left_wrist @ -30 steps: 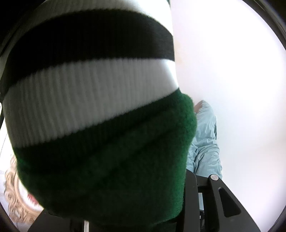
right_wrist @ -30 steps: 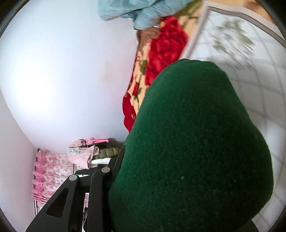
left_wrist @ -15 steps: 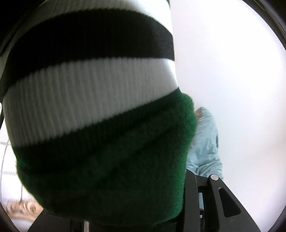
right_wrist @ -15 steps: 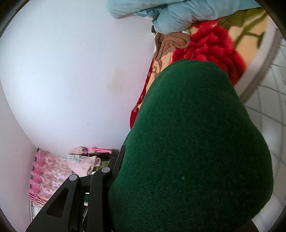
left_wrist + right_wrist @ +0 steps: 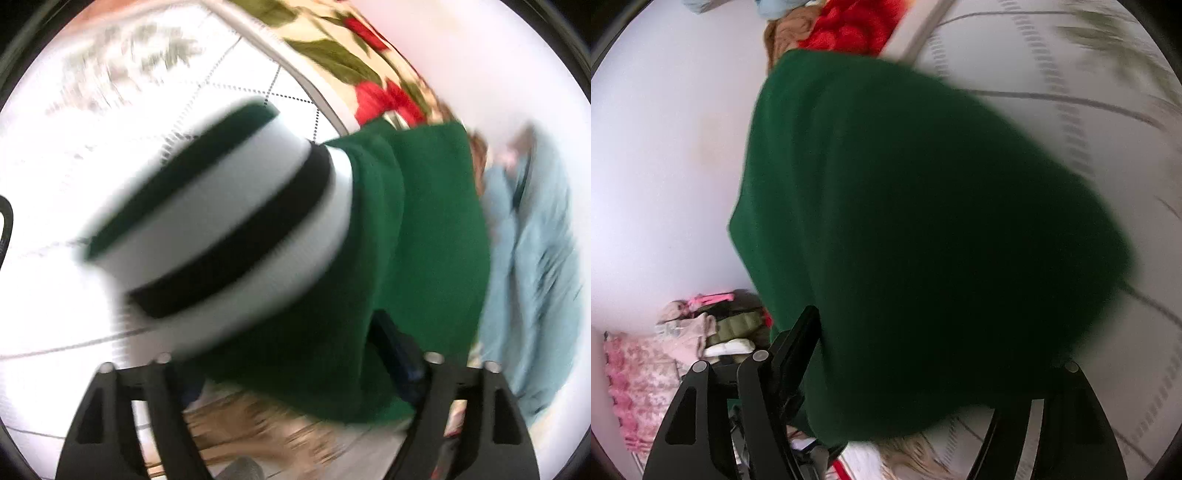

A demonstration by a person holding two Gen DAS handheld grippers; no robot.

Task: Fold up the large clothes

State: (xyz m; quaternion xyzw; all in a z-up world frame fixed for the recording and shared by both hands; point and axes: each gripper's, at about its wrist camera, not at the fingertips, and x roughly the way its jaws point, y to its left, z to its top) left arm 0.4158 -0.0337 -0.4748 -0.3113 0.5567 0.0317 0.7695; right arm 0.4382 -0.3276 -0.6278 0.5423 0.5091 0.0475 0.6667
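Left gripper (image 5: 295,373) jaws spread wide, just opened, green sweater (image 5: 413,258) lying loose between them, no pad pressing. Striped cuff (image 5: 229,229) flung up and left of that gripper, long axis slanting toward the quilted bedspread (image 5: 129,122). Right gripper (image 5: 905,380) likewise parted, just opened, sweater (image 5: 923,240) bulging ahead and over the jaws. Neither hand clearly nearer. Half a second back: both clamped on the knit, white wall behind; now bedspread beneath, cloth dropping away. Blue garment (image 5: 535,258) right of sweater.

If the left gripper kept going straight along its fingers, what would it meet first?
Most likely the green sweater with its striped cuff, lying between the open left gripper fingers; depth is blurred.
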